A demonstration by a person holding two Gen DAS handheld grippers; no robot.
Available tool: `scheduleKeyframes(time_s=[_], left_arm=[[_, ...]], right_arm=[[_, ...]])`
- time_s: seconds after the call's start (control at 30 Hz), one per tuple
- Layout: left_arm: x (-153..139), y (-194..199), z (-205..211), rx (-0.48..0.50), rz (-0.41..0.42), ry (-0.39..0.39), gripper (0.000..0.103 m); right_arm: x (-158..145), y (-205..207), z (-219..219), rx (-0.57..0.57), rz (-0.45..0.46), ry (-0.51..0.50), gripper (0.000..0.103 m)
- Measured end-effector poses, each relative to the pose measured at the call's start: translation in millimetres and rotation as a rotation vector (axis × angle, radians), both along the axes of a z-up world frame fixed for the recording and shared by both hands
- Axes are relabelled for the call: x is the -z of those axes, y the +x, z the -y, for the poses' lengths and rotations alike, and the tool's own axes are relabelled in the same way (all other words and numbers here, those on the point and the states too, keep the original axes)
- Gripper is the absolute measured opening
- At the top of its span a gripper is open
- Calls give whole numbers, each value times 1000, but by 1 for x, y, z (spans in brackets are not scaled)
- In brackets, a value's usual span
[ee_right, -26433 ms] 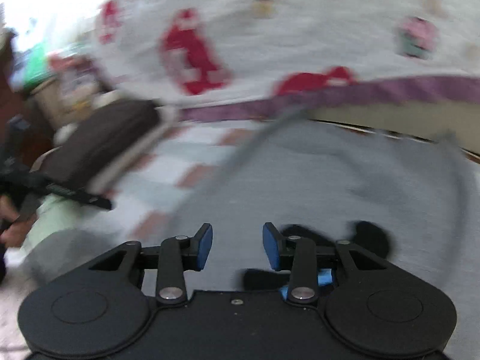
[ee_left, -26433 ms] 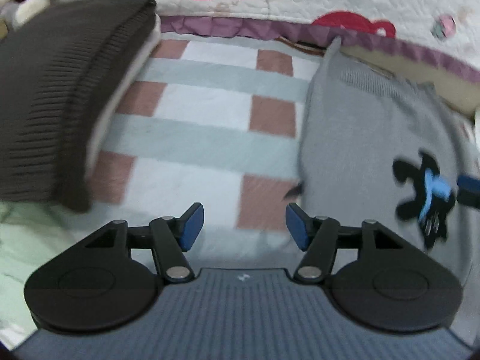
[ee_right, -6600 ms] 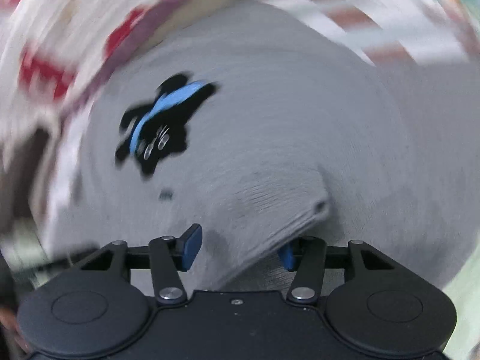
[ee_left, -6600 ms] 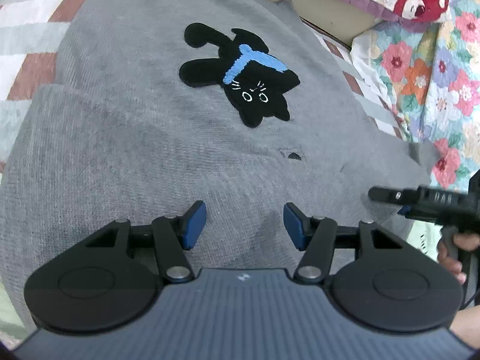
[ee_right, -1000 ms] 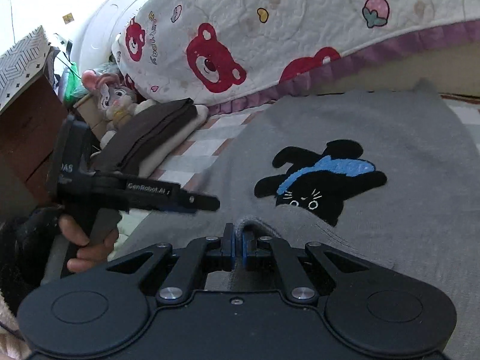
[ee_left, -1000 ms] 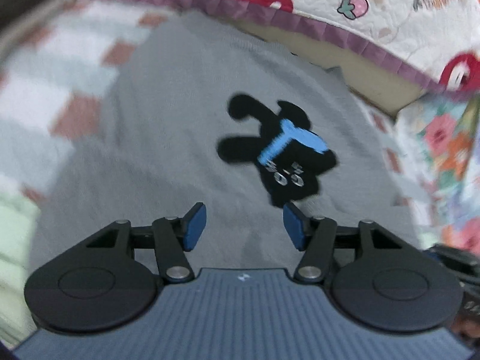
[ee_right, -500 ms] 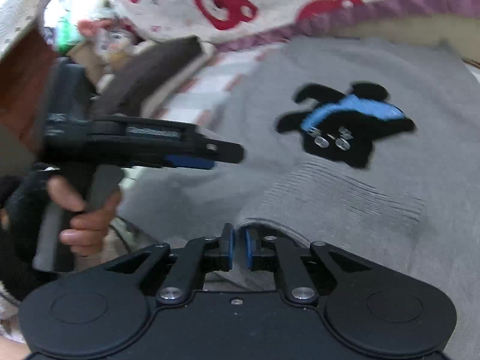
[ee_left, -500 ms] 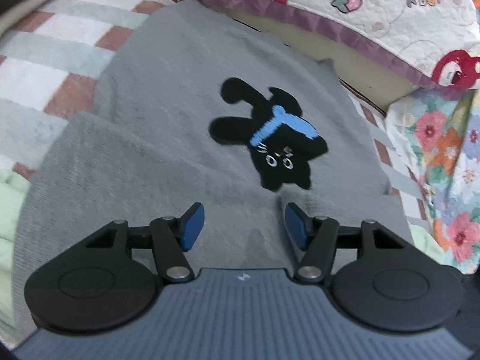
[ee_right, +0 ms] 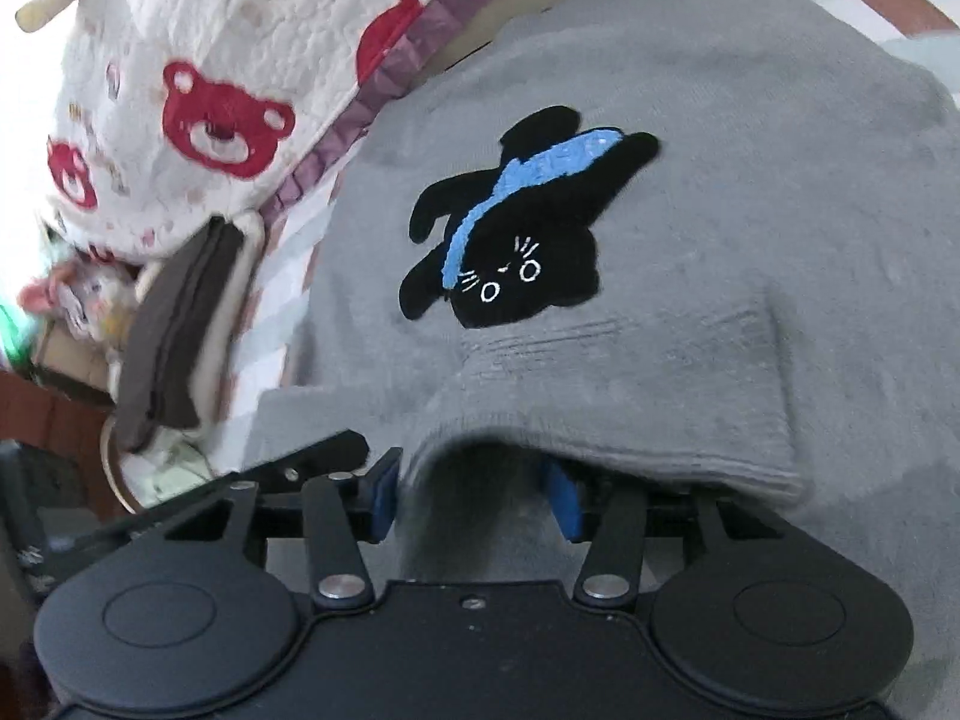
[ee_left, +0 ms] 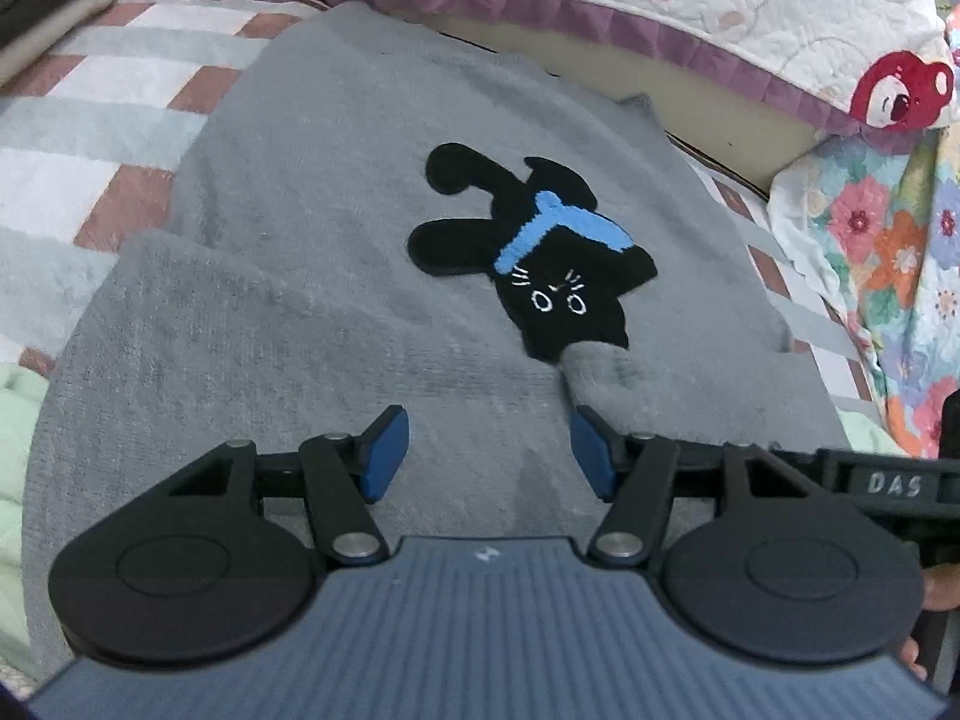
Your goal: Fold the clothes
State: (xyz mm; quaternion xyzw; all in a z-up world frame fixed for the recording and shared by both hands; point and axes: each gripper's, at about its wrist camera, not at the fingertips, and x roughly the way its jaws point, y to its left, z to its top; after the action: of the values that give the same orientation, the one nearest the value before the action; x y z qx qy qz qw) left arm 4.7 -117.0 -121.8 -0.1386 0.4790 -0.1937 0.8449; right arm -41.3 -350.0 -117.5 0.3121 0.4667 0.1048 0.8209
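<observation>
Your left gripper (ee_left: 489, 450) has its jaws spread wide and holds nothing; it hovers over the near part of the grey sweater (ee_left: 336, 276). The sweater lies flat on the checked bedcover (ee_left: 90, 138), with the black cat patch (ee_left: 534, 258) facing up. Your right gripper (ee_right: 474, 498) is also released, and a folded sleeve (ee_right: 630, 396) drapes over its blue fingers (ee_right: 384, 501).
</observation>
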Motion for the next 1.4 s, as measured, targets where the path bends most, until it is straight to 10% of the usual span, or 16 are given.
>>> scheduleKeyframes(time_s=[0.17, 0.53, 0.73, 1.03, 1.17, 1.4], left_arm=[[-2, 2, -12, -10, -22, -91, 59], [-16, -4, -8, 29, 58, -81, 59], [-1, -4, 5, 30, 29, 138, 59], [-7, 2, -22, 67, -33, -122, 59], [0, -4, -7, 81, -18, 63, 59], [-15, -16, 12, 231, 65, -37, 60]], right_arm=[[-20, 5, -28, -181, 139, -144, 22], [-29, 6, -77, -526, 87, -273, 31], [-37, 2, -55, -539, 64, -112, 33], [-31, -4, -89, -718, 32, -156, 35], [-39, -29, -53, -600, 48, -34, 35], [-41, -40, 41, -107, 24, -33, 37]])
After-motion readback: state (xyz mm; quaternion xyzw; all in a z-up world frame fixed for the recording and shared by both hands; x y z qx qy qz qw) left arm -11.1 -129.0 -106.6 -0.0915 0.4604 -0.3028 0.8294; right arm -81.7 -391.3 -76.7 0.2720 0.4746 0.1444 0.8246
